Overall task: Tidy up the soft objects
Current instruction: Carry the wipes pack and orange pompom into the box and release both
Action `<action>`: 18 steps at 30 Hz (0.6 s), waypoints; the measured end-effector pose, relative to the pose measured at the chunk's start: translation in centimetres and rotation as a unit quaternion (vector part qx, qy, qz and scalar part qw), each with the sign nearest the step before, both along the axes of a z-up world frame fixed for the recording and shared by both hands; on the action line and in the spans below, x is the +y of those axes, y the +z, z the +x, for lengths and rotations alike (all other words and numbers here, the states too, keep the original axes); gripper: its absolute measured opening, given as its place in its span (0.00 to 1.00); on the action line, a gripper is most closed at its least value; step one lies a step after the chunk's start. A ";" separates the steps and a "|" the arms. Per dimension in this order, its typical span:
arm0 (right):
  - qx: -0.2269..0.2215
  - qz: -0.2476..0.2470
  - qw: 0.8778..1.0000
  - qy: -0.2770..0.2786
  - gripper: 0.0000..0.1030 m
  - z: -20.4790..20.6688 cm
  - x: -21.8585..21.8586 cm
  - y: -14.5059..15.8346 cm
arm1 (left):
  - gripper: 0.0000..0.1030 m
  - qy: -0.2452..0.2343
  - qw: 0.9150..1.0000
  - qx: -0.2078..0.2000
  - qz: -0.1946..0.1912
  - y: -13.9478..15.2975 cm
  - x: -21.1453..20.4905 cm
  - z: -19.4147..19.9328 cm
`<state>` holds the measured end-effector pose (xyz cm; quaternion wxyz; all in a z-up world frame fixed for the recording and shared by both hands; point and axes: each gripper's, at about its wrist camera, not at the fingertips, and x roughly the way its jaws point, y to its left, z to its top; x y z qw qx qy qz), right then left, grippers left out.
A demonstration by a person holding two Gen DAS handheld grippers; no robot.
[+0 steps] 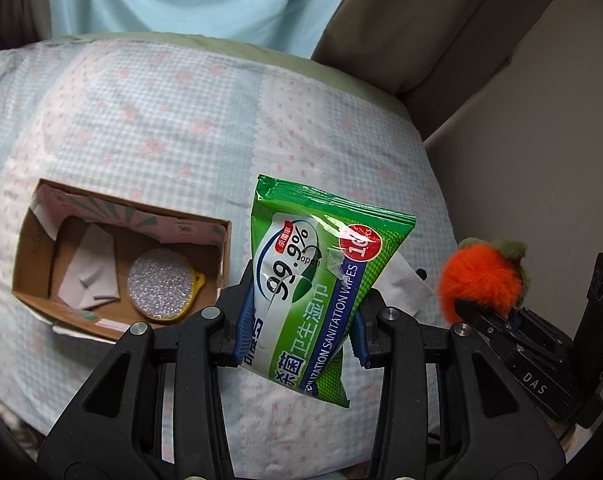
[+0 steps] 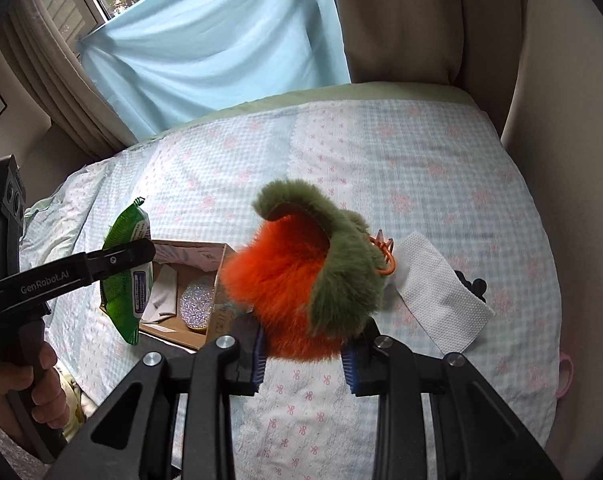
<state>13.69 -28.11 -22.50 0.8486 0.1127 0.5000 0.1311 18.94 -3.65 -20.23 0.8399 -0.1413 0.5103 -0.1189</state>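
- The left hand-held gripper has its blue pads closed on the lower half of a green pack of wet wipes, which sits at lower centre of the left wrist view, lifted clear of the bed
- The wipes pack looks light and floppy; its glossy film is probably slippery, so a squeeze across the filled middle should hold better than one on the thin sealed edge at its top
- The right hand-held gripper is narrowly parted and pinches the base of an orange furry toy with a green leafy cap, at the centre of the right wrist view, held above the bedspread
- The toy seems very light and squashy; the fur gives way under the pads, so the grip should go through to the core, not just the fluff. An orange loop at its right side would be a poor place to hold
- A cardboard box, at lower left of the left wrist view, lies open on the bed and already holds a round glittery pad and a folded grey cloth
- A white paper tissue lies flat on the bed at right of the right wrist view, thin, easy to tear and best pinched at a corner
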 end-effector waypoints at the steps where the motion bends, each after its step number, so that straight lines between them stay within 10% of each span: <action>1: -0.009 -0.003 1.000 0.003 0.27 0.0 0.6 0.8 | 0.34 0.002 1.000 -0.005 0.001 0.6 0.9 -0.2; 18: -0.020 0.005 0.999 -0.042 0.27 -0.8 19.2 5.9 | 0.34 -0.051 0.997 0.017 0.059 -0.1 21.0 0.8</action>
